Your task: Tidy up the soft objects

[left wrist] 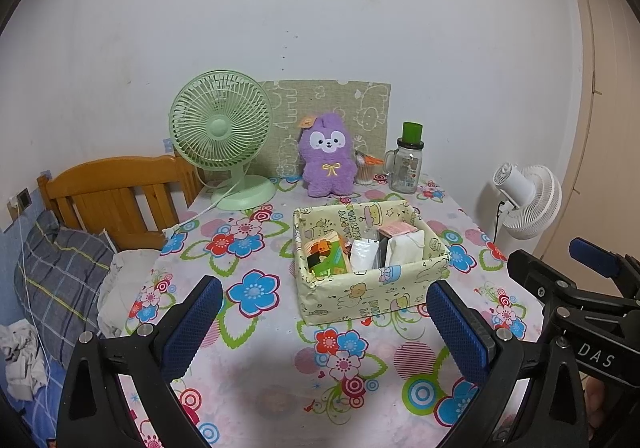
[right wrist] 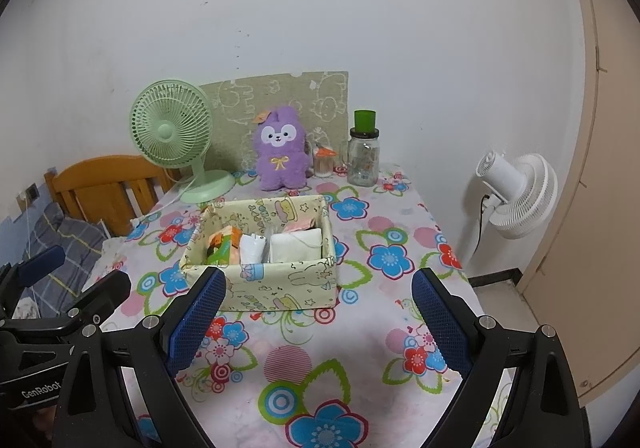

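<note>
Left wrist: purple plush (left wrist: 328,158) upright.

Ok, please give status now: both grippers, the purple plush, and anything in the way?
Left gripper open, empty. Right gripper open, empty. Purple plush upright at back wall, untouched. Patterned box between grippers and plush.

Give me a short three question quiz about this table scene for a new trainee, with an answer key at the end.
1. True or false: the purple plush toy lies inside the paper-covered box.
2. Which stands directly to the left of the plush toy in both views? A) green desk fan B) glass jar C) white fan
3. Fill in: both the left gripper and the right gripper are ____ and hold nothing.

Key
1. False; it sits upright on the table behind the box, near the wall.
2. A
3. open
</note>
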